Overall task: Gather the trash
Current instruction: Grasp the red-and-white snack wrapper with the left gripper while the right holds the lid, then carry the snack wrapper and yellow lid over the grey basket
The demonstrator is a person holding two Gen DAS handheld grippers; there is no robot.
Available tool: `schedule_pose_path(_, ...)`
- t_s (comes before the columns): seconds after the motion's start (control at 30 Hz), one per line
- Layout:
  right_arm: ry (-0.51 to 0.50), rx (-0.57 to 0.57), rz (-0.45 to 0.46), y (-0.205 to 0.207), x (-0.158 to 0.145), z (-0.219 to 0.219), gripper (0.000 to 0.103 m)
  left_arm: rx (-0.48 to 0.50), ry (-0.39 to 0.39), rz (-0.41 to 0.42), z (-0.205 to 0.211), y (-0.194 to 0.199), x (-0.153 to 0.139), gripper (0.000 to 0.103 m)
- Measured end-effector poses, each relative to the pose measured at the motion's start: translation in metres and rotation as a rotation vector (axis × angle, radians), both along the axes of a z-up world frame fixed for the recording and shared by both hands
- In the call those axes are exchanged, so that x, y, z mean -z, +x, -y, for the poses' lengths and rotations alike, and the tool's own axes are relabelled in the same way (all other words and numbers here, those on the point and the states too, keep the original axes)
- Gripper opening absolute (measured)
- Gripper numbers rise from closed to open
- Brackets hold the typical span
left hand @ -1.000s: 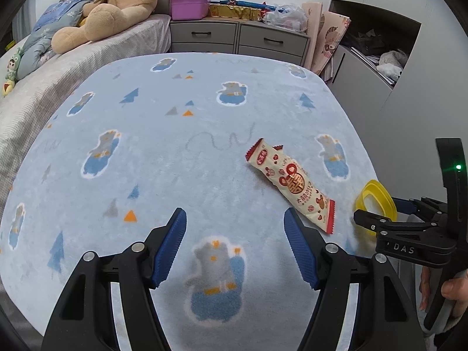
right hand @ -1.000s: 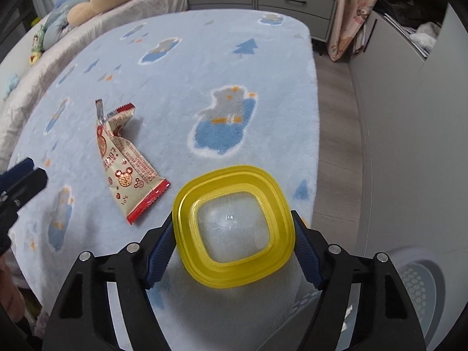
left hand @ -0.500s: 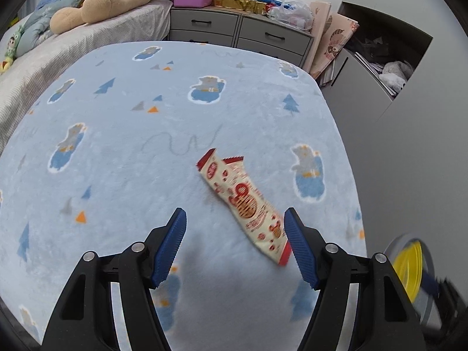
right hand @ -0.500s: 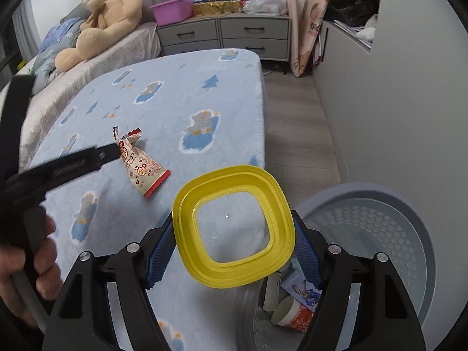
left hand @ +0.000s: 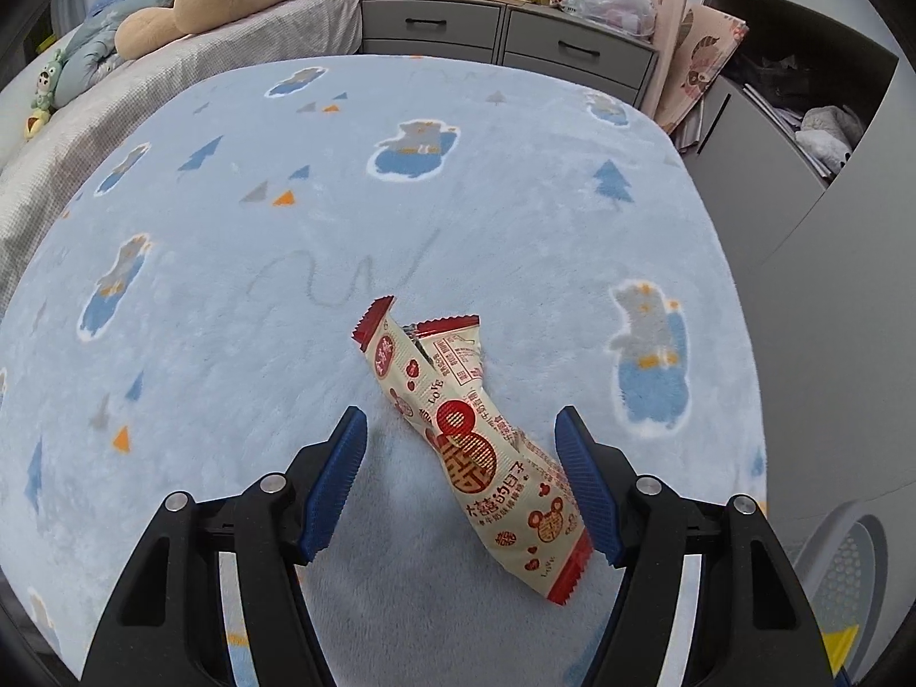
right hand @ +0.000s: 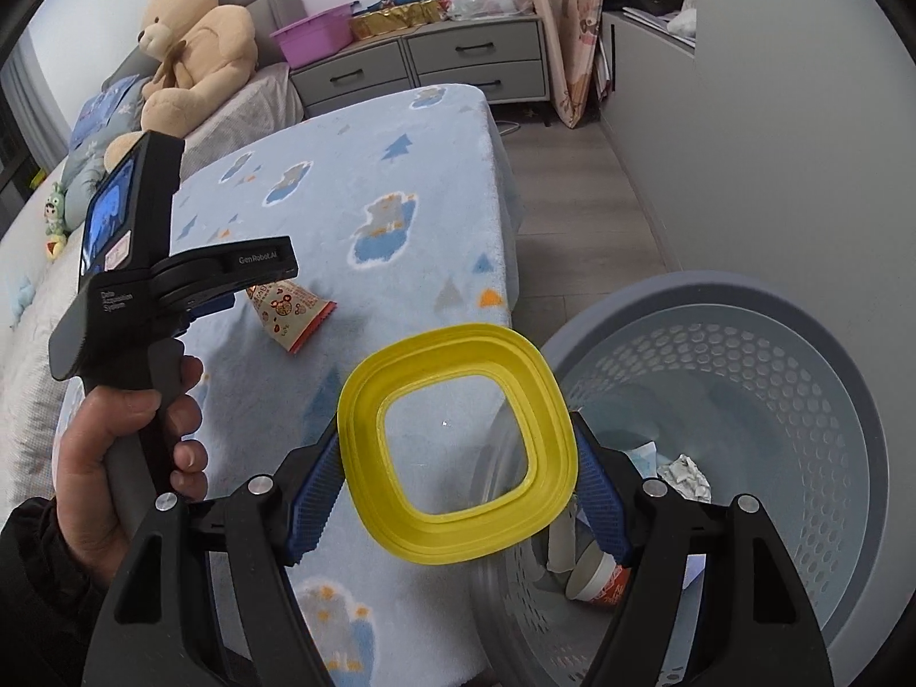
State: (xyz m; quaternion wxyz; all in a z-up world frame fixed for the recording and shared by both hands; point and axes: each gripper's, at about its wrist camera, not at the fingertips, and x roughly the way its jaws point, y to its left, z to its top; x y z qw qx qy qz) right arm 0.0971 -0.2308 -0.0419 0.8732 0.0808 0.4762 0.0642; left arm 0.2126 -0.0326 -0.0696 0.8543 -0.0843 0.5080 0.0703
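A cream and red snack wrapper [left hand: 475, 446] lies on the blue patterned blanket [left hand: 229, 343]. My left gripper [left hand: 461, 492] is open with its jaws on either side of the wrapper, just above it. The wrapper also shows in the right wrist view [right hand: 289, 309], partly behind the left gripper's body [right hand: 143, 275]. My right gripper [right hand: 455, 492] is shut on a yellow-rimmed clear lid [right hand: 458, 446], held over the near rim of a grey perforated bin [right hand: 744, 458]. The bin holds a paper cup [right hand: 595, 578] and crumpled scraps.
A teddy bear [right hand: 189, 51] sits on the bed at the far left. Grey drawers [right hand: 458, 63] with a purple tub [right hand: 315, 34] stand at the back. A grey cabinet wall [right hand: 773, 114] is close on the right. The bin rim [left hand: 847, 561] shows at the left wrist view's lower right.
My left gripper moved right and forward until the wrapper lay between its open jaws. My right gripper carried the lid off the blanket and over the bin.
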Motion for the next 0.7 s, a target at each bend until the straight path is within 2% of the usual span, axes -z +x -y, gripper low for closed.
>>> schedule_pose_path(0.03, 0.003, 0.005, 0.000, -0.001, 0.000, 0.001, 0.071, 0.002, -0.003, -0.005, -0.001, 0.000, 0.002, 0.049)
schedule_pose_path(0.17, 0.007, 0.020, 0.000, -0.004, 0.000, 0.005, 0.071, 0.020, -0.019, -0.002, -0.001, -0.002, 0.004, 0.035)
schedule_pose_path(0.2, 0.007, 0.024, -0.001, -0.005, 0.000, 0.006, 0.071, 0.031, -0.034, 0.002, -0.002, -0.004, 0.003, 0.027)
schedule_pose_path(0.27, 0.011, 0.031, -0.001, -0.006, 0.000, 0.006, 0.071, 0.047, -0.057, 0.008, -0.004, -0.008, 0.001, 0.019)
schedule_pose_path(0.5, 0.025, 0.060, 0.009, -0.016, -0.004, 0.011, 0.071, 0.144, -0.090, 0.032, -0.010, -0.043, -0.015, 0.016)
schedule_pose_path(0.7, 0.033, 0.115, 0.034, -0.036, -0.011, 0.026, 0.071, 0.284, -0.053, 0.101, 0.009, -0.085, -0.046, 0.016)
